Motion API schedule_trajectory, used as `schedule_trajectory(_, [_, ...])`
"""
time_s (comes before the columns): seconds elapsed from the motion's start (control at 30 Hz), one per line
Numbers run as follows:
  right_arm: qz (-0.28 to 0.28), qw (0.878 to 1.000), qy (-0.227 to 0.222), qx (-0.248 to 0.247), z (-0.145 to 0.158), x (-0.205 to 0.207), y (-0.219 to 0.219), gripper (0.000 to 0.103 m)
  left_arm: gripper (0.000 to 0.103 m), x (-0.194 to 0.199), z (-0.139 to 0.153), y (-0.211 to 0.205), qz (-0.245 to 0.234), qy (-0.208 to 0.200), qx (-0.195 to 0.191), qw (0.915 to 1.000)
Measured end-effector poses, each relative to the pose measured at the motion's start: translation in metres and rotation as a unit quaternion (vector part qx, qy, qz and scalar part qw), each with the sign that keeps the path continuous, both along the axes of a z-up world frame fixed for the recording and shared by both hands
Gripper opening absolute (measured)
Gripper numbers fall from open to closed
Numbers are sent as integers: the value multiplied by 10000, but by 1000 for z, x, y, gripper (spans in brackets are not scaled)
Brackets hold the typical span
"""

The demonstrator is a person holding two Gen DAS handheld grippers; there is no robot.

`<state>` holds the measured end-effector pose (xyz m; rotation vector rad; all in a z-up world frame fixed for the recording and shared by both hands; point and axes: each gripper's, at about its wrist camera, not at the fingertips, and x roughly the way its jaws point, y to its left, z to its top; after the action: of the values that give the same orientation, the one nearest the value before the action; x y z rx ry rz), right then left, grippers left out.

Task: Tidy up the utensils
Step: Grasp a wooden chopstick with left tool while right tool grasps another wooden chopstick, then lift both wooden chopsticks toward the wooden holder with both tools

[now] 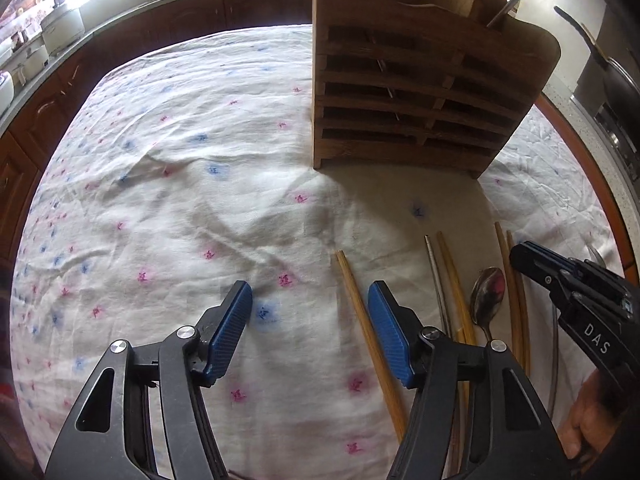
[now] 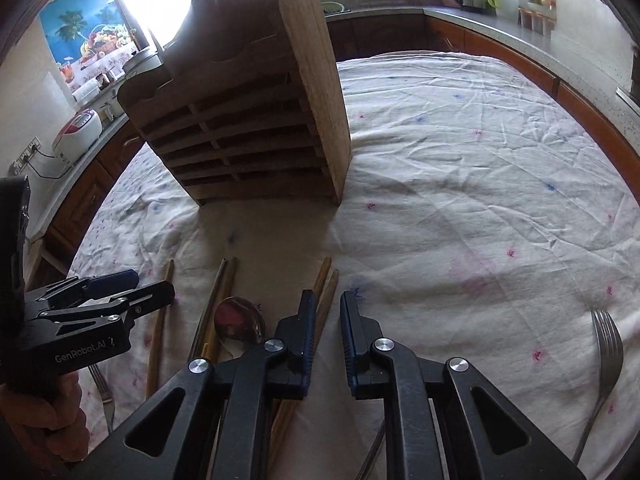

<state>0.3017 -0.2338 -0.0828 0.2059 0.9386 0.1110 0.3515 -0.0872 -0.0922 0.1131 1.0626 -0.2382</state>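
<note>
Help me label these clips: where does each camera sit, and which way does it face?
Left wrist view: sits on the left gripper, looking down along its blue-padded fingers at the tablecloth; the right gripper and a hand show at right.
Right wrist view: sits on the right gripper, aimed down at the chopsticks; the left gripper shows at left.
Shared: the wooden rack, the spoon, the chopsticks.

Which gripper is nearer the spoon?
Right. The right gripper hovers just right of the spoon, over a chopstick pair. The left gripper sits further left, beyond other chopsticks.
</note>
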Motion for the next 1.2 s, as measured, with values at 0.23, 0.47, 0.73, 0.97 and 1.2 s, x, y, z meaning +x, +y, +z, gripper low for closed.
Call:
schedule_trajectory(0.23, [96,9999,102,-38,0,9,-1,9,39,-8,2,-14,-302,-184,131,9993])
schedule_trajectory(0.47, [148,9992,145,-327,1,7,4,8,21,-7,2,-17,-372,-226,144,9989])
schedule_trajectory(0.73, [168,9991,-28,379,17,-9,-1,5,4,-16,30,16,-217,-140,-811,9964])
schedule_trajectory(0.97, [412,9956,-534,645,62,-35,9,5,4,-45,69,44,-190,-392,-1402,9892])
schedule_trajectory(1.2, [480,9907,-1053,711,106,-59,11,5,4,-76,114,70,-87,-864,-1729,9811])
